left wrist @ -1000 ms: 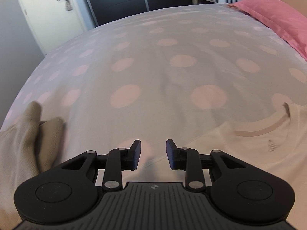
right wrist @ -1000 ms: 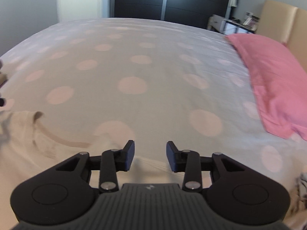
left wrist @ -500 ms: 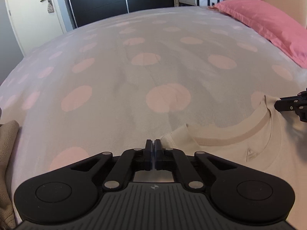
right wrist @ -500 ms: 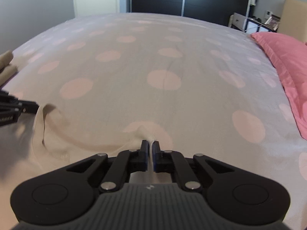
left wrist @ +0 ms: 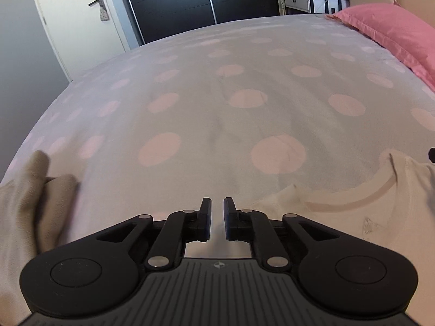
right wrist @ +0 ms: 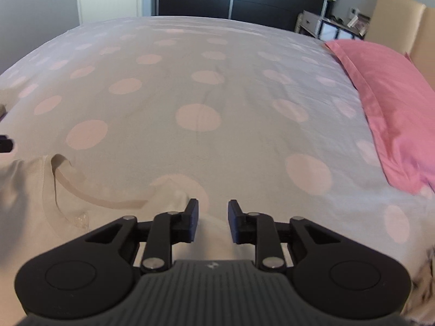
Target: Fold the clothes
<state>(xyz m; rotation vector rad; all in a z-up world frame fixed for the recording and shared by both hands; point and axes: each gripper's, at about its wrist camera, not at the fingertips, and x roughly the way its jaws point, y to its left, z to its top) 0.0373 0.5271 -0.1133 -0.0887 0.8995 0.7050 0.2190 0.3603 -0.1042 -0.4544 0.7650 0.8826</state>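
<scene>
Grippers, left (left wrist: 216,217) and right (right wrist: 213,221), parted above cream T-shirt (right wrist: 30,212).

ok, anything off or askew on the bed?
Mostly tidy. The cream t-shirt lies flat but its collar is slightly rumpled at one end. Both grippers, left and right, are open and hold nothing. Bedspread has light creases only.
</scene>
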